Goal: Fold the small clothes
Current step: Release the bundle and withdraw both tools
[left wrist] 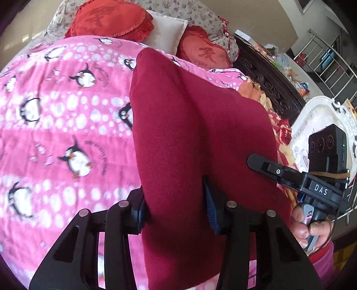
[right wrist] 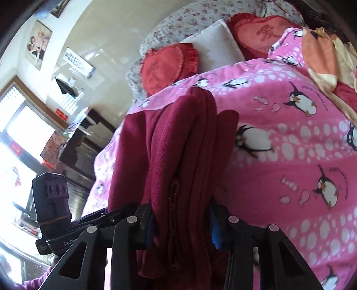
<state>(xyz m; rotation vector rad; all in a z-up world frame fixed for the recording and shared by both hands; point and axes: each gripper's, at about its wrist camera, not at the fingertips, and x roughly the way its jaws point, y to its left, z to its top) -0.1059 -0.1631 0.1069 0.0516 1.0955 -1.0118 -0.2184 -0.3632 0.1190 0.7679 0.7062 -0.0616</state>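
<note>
A dark red knit garment hangs between both grippers above a pink penguin blanket. My left gripper is shut on the garment's near edge, with cloth filling the gap between its blue pads. My right gripper is shut on a bunched, folded part of the same garment, which drapes forward in several layers. The right gripper also shows in the left wrist view at the garment's right edge. The left gripper shows in the right wrist view at lower left.
The pink penguin blanket covers the bed. Red heart cushions and a white pillow lie at the head. An orange floral blanket lies at the side. A dark carved bed frame and a white table stand to the right.
</note>
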